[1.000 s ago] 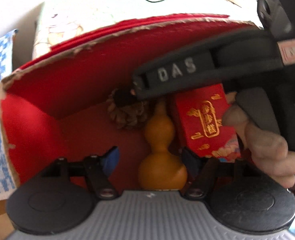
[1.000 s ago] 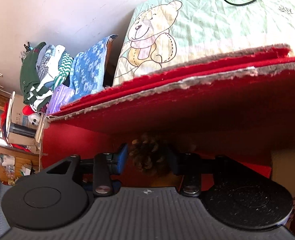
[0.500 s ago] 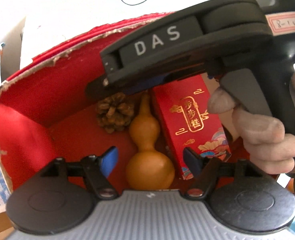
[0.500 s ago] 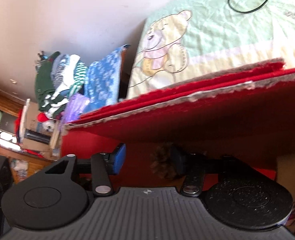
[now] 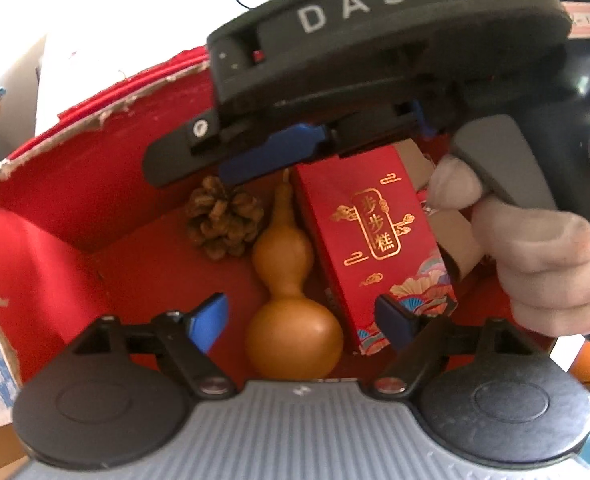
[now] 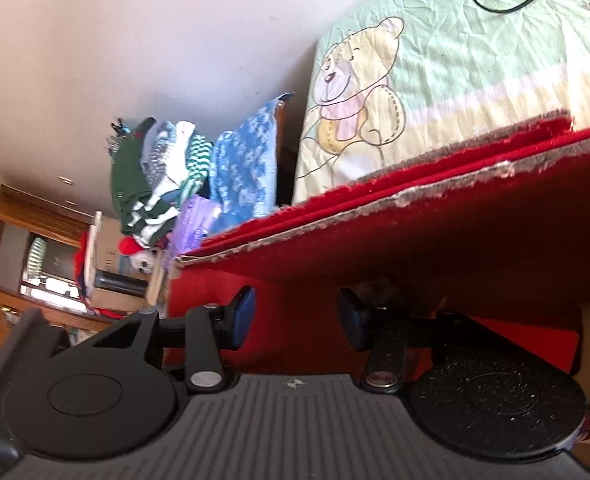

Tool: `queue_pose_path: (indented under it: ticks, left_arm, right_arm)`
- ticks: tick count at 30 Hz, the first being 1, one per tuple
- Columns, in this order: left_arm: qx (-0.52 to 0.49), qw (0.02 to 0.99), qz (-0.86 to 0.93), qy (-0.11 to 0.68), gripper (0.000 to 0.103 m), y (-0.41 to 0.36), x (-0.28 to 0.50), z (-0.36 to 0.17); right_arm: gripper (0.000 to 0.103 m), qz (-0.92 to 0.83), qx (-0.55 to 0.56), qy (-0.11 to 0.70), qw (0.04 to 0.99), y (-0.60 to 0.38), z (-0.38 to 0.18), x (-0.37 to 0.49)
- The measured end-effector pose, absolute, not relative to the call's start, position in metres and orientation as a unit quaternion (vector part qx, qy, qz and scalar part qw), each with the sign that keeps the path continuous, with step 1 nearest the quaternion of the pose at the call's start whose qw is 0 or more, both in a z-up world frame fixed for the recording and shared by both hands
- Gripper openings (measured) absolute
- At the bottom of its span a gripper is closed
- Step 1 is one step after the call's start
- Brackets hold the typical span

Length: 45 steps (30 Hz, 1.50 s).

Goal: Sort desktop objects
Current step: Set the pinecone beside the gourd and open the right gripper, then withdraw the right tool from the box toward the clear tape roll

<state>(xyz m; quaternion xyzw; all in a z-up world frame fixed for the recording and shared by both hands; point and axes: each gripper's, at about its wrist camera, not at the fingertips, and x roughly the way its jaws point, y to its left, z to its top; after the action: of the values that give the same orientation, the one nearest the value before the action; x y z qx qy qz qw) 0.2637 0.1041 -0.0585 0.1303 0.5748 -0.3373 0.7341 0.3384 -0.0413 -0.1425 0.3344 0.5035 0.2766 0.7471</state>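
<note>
The left claw (image 5: 301,320) is opening, wide and empty, above the gourd (image 5: 291,312). Descending, its right pad could clip the red packet (image 5: 375,236) touching the gourd. The right claw (image 6: 293,316), half open, apparently holds nothing. Beyond both, the red box (image 5: 55,248) holds gourd, packet and pinecone (image 5: 223,218).

bear-print sheet (image 6: 435,80), black cable (image 6: 507,0), clothes pile (image 6: 155,180)
</note>
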Motion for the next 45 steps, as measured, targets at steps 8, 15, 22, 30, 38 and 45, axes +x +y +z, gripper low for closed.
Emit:
queue_pose_path:
  ticks: [8, 15, 22, 30, 38, 45]
  left_arm:
    - [0.116, 0.727, -0.32, 0.597, 0.086, 0.109, 0.277, -0.065]
    - [0.133, 0.71, -0.329, 0.608, 0.086, 0.106, 0.279, -0.07]
    - [0.129, 0.699, -0.344, 0.613, 0.088, 0.106, 0.285, -0.07]
    - [0.123, 0.719, -0.342, 0.593, 0.089, 0.107, 0.281, -0.064]
    - [0.101, 0.776, -0.299, 0.546, 0.089, 0.114, 0.216, -0.033]
    - [0.078, 0.839, -0.267, 0.469, 0.097, 0.124, 0.205, -0.002]
  right_arm:
    - [0.048, 0.265, 0.286, 0.549, 0.739, -0.024, -0.15, 0.342]
    - [0.051, 0.274, 0.319, 0.519, 0.744, -0.037, -0.146, 0.338]
    - [0.051, 0.287, 0.354, 0.479, 0.75, -0.049, -0.139, 0.336]
    - [0.05, 0.259, 0.336, 0.488, 0.763, -0.055, -0.124, 0.332]
    - [0.052, 0.216, 0.311, 0.445, 0.812, -0.08, -0.096, 0.294]
    - [0.052, 0.147, 0.276, 0.414, 0.855, -0.087, -0.084, 0.252]
